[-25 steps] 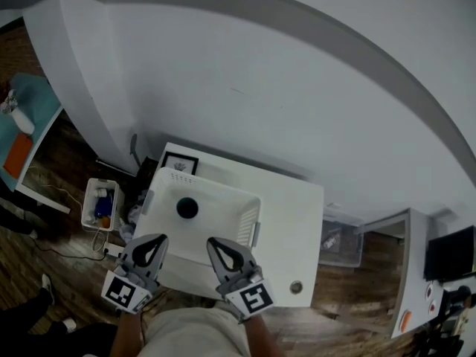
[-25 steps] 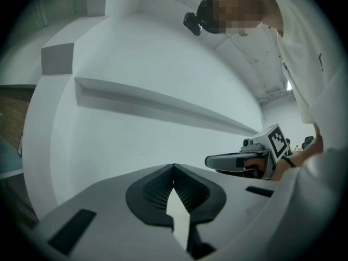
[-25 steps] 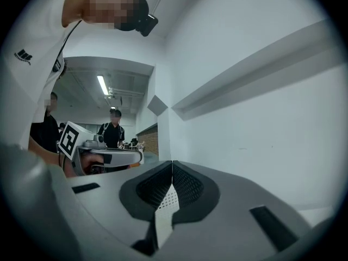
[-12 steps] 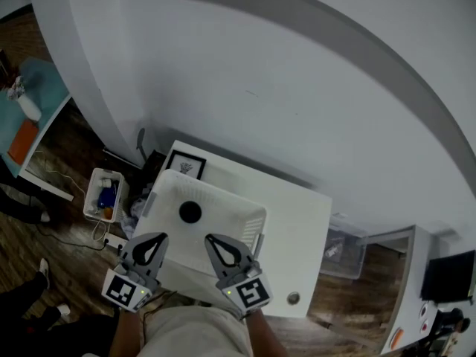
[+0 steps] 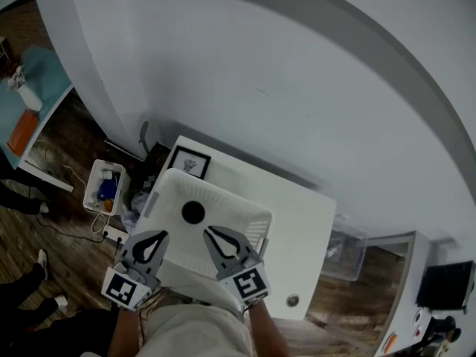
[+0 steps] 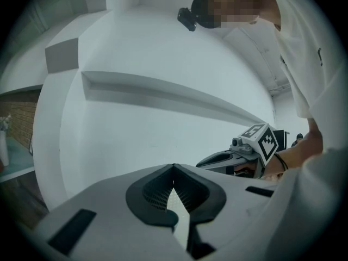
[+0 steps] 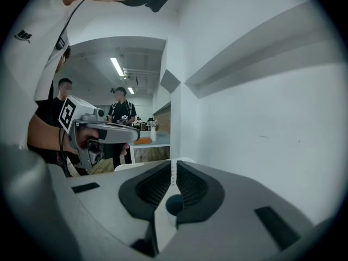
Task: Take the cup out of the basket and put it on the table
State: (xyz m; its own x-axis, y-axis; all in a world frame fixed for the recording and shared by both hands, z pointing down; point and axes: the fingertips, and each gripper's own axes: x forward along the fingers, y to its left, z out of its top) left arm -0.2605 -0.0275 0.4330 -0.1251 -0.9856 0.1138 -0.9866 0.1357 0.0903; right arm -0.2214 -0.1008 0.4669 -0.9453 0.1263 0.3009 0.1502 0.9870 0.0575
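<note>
Head view: white basket [image 5: 223, 193] stands on the white counter [image 5: 301, 229], toward its left side. The cup [image 5: 193, 213], dark and round from above, sits on the basket floor in the left half, upright as far as this angle allows. The left gripper [image 5: 156, 239] and right gripper [image 5: 212, 234] hang side by side over the near part of the basket, tips pointing away from the person and both apart from the cup, the right one nearer to it. Left gripper view: jaws clenched, pads meeting at the tips, nothing between them; only a white sliver shows through the gap lower down. Right gripper view: jaws likewise clenched tip to tip, holding nothing; in the slit below the pads a dark round patch shows, probably the cup seen from above, though the view is too narrow to be sure. Each gripper's marker cube is visible from the other's camera. Also on the counter: a framed picture [image 5: 187, 162] just behind the basket's back left corner, and a small round object [image 5: 291, 300] near the front right edge. A bin [image 5: 103, 188] holding blue items stands on the wood floor to the left.
</note>
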